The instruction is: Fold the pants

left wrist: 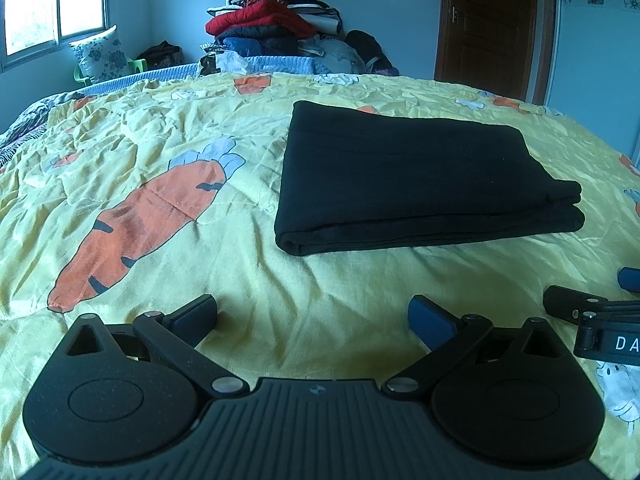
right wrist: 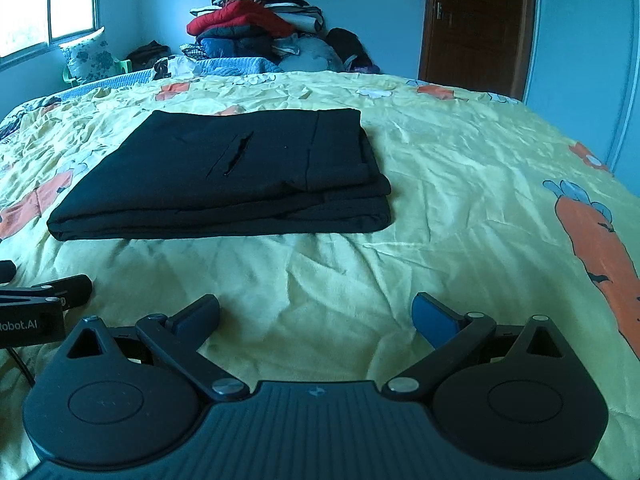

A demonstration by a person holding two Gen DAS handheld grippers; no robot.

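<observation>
The black pants (left wrist: 412, 176) lie folded into a flat rectangle on the yellow carrot-print bedspread (left wrist: 160, 128). In the right wrist view the pants (right wrist: 224, 176) sit ahead and to the left, a pocket slit showing on top. My left gripper (left wrist: 313, 318) is open and empty, resting low over the bedspread, short of the pants. My right gripper (right wrist: 316, 316) is open and empty too, also short of the pants. Each gripper shows at the edge of the other's view: the right one (left wrist: 592, 312), the left one (right wrist: 48, 296).
A tall pile of clothes (left wrist: 272, 28) stands at the far end of the bed. A floral pillow (left wrist: 102, 54) and a green chair sit under the window at the far left. A brown door (left wrist: 488, 24) is at the back right.
</observation>
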